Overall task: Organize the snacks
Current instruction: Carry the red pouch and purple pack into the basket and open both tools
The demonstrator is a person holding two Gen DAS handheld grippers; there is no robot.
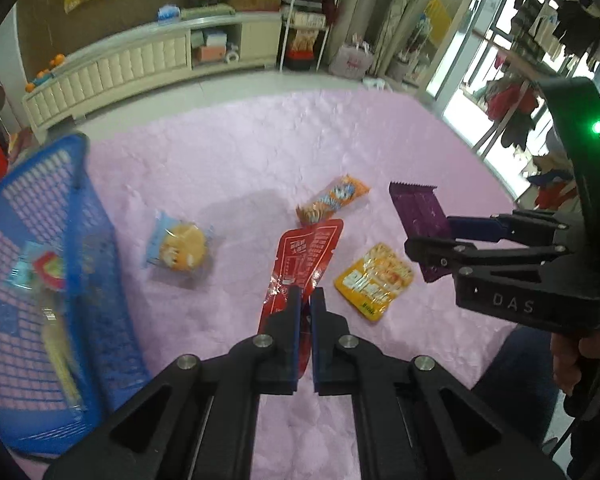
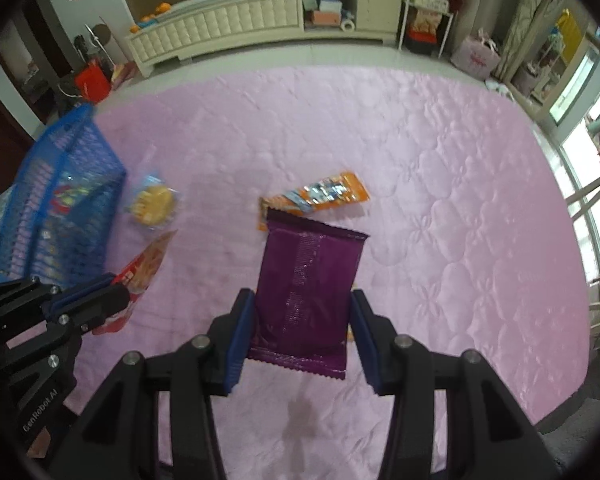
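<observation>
Left wrist view: the left gripper [image 1: 305, 300] is pinching a red packet [image 1: 306, 252], jaws nearly together. The right gripper [image 2: 302, 336] is clamping a purple packet [image 2: 310, 288] above the pink blanket [image 2: 440, 200]. A blue basket [image 1: 96, 248] is sitting at the blanket's left edge.
</observation>
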